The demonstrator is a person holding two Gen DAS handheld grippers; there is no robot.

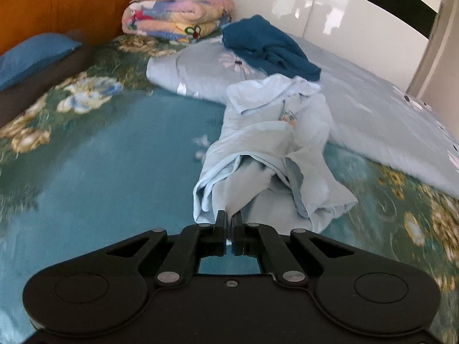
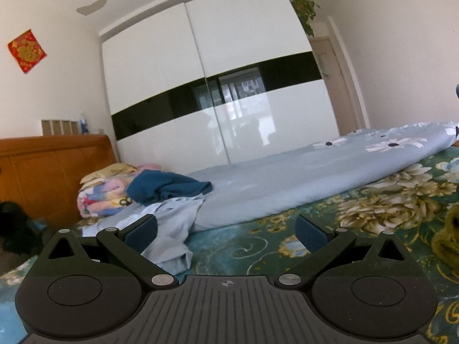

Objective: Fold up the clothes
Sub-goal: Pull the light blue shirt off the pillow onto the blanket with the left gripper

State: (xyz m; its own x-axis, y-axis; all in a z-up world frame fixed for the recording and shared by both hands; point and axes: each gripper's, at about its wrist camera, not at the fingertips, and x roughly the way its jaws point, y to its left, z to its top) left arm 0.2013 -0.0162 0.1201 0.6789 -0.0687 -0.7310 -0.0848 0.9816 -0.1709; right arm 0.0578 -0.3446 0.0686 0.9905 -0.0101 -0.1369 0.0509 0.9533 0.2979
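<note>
A crumpled light blue garment (image 1: 272,149) lies stretched on the teal flowered bedsheet (image 1: 100,157). My left gripper (image 1: 229,220) is shut on its near edge, and the cloth runs away from the jaws toward the far side. The same garment shows in the right wrist view (image 2: 172,229) at the lower left. My right gripper (image 2: 226,235) is open and empty, low over the sheet just right of the garment. A dark teal garment (image 1: 266,46) lies bunched beyond it, also in the right wrist view (image 2: 166,189).
A pale blue flowered quilt (image 1: 373,114) lies folded along the bed's right side. A folded multicoloured blanket (image 1: 175,17) and blue pillow (image 1: 34,54) sit by the orange headboard (image 1: 57,3). A white wardrobe (image 2: 218,86) stands beyond the bed.
</note>
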